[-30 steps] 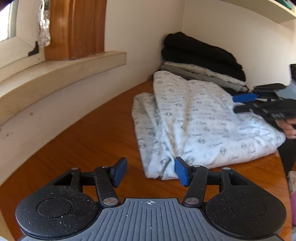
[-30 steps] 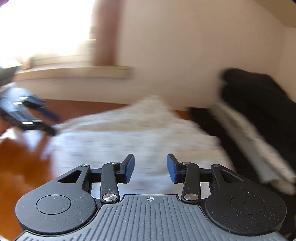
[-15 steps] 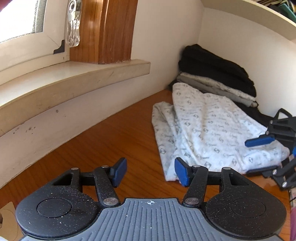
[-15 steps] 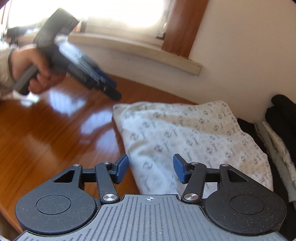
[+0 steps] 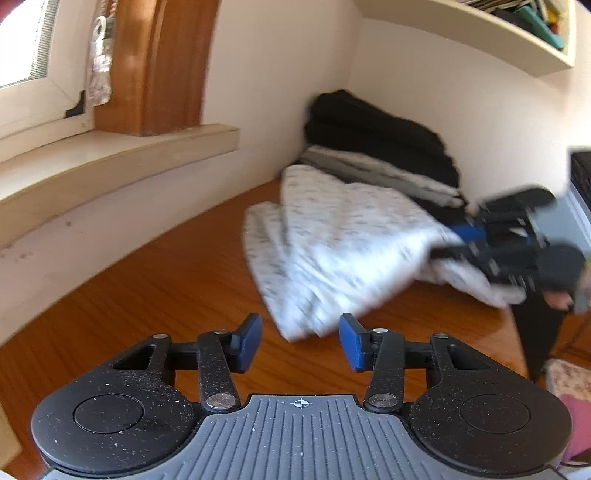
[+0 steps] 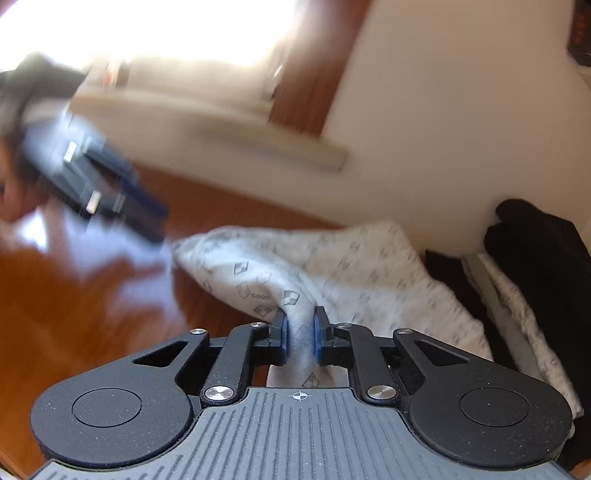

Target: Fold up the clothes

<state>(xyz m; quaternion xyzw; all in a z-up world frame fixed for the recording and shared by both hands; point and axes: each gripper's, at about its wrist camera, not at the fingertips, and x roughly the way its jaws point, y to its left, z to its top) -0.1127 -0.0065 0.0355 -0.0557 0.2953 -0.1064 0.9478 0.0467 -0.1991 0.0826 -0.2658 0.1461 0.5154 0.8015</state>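
Observation:
A white patterned garment [image 5: 332, 251] lies partly folded on the wooden tabletop [image 5: 166, 288]. In the right wrist view my right gripper [image 6: 299, 338] is shut on a pinched fold of this garment [image 6: 332, 266] and lifts its near edge. In the left wrist view the right gripper [image 5: 458, 240] shows at the garment's right side. My left gripper [image 5: 300, 341] is open and empty, just short of the garment's near corner. It also shows blurred at the left of the right wrist view [image 6: 147, 218].
A stack of folded dark and grey clothes [image 5: 380, 147] sits in the back corner against the wall. A window sill [image 5: 110, 158] runs along the left. A shelf [image 5: 480, 33] hangs above.
My right gripper has closed on the garment's edge and raised it. My left gripper has moved closer to the garment's near corner and stays open.

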